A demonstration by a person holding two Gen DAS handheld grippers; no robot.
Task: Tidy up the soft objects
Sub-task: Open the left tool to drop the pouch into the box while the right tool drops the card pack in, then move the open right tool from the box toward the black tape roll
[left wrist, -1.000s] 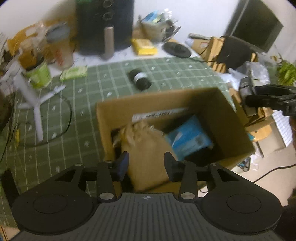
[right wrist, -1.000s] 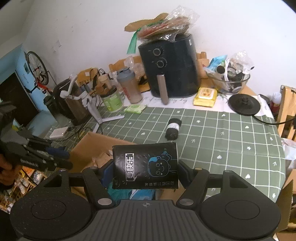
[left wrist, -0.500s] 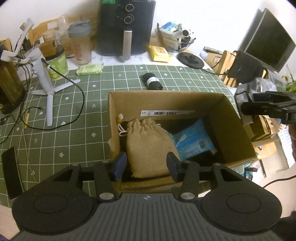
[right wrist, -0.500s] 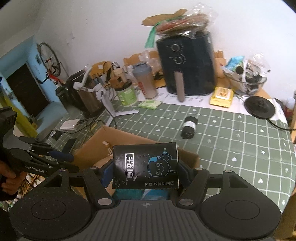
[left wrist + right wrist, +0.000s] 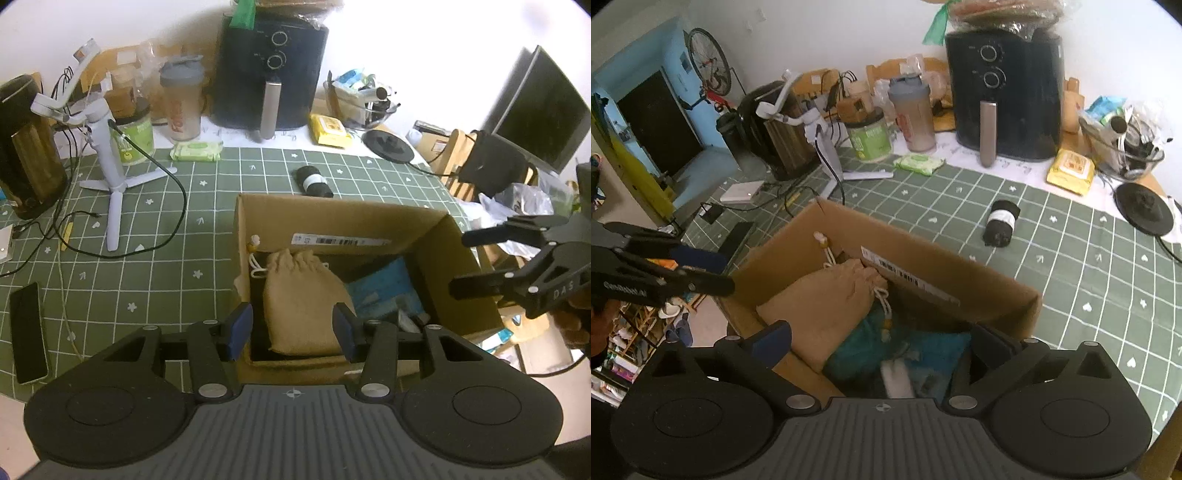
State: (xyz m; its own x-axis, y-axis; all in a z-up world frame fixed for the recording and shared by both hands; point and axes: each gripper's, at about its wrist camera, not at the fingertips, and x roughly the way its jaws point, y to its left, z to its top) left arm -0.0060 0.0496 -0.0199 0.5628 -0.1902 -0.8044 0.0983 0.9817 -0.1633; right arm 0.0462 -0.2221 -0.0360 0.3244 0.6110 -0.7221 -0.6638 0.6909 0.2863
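Both grippers hover over the cardboard box (image 5: 436,236) with nothing gripped. The right gripper (image 5: 881,341) has just spread its jaws wide; the left gripper (image 5: 292,326) stands half spread. Inside, the burlap pouch (image 5: 304,299) lies lengthwise, its drawstring neck pointing toward the far wall.

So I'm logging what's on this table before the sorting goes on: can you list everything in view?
box: 1, brown cardboard, open, near table edge
pouch: 1, tan drawstring, inside box
packs: some, blue, inside box beside pouch
roll: 1, black with white band, on cloth behind box
tablecloth: 1, green checked
air fryer: 1, black, at back
shaker: 1, grey lid, left of fryer
jar: 1, green label, left of shaker
wipes: 1, green pack
yellow pack: 1, right of fryer
tripod: 1, white
phone: 1, black, left edge
monitor: 1, black, right
left gripper: open, over box
right gripper: open, empty, over box
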